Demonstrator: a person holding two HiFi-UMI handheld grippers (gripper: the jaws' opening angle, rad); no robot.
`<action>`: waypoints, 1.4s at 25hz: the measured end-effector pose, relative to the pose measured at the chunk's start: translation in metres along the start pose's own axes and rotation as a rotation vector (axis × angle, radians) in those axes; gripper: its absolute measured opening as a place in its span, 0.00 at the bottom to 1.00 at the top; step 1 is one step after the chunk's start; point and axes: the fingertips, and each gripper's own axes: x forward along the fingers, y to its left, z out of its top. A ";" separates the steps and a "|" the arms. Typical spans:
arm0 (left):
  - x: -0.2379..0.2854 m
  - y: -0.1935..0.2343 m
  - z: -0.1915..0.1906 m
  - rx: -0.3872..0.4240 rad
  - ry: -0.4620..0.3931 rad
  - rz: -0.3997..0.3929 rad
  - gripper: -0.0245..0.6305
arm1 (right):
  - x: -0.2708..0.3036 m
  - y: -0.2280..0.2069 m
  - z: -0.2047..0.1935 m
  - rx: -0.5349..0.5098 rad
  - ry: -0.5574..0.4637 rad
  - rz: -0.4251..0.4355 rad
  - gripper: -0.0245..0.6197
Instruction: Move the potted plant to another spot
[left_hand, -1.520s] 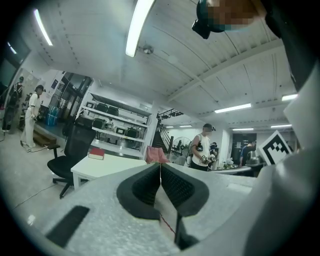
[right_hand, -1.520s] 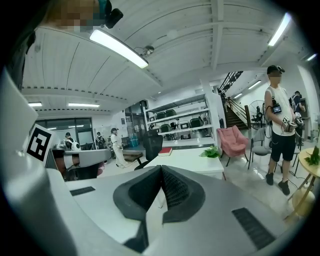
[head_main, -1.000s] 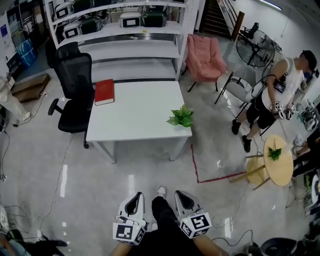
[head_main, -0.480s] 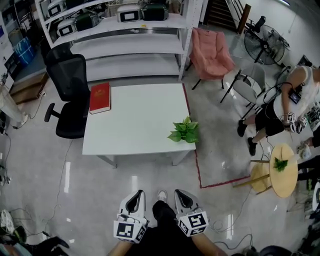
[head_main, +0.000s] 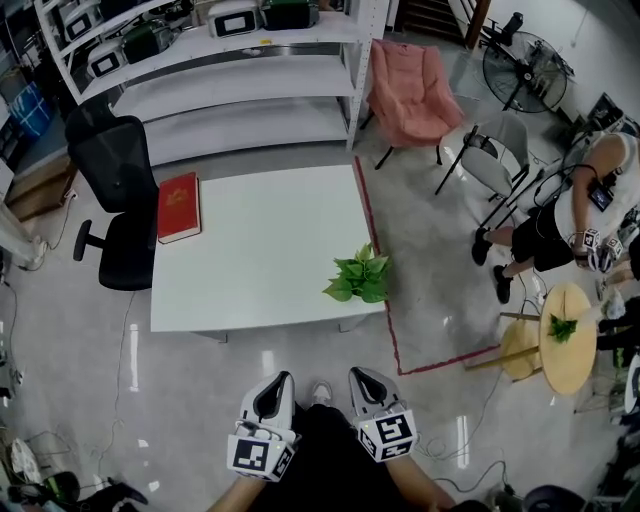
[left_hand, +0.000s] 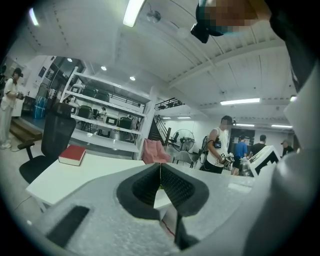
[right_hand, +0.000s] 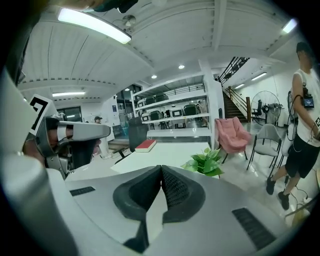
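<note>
potted plant (head_main: 357, 278) | table (head_main: 250, 250) edge, well ahead of fingers (head_main: 262, 404) | left gripper (head_main: 276, 384), right gripper (head_main: 364, 380): pressed together, empty

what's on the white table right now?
On the white table: a red book at its far left edge and the potted plant near the front right corner. Leaves cover the pot itself.

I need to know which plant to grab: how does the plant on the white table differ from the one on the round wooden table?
The potted plant on the white table spreads full and wide; the second plant on the round wooden table shows as a much smaller tuft. The potted plant stands at its table's near right corner; the second plant sits near its table's middle. Both are leafy green.
</note>
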 end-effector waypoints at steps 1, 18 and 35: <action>0.006 0.003 0.001 0.001 0.002 -0.003 0.07 | 0.005 -0.004 0.001 -0.001 0.011 -0.007 0.06; 0.131 0.064 0.033 0.041 0.069 -0.183 0.07 | 0.119 -0.064 0.011 0.032 0.159 -0.133 0.06; 0.203 0.091 0.028 0.024 0.133 -0.215 0.07 | 0.196 -0.142 -0.045 -0.307 0.519 -0.174 0.06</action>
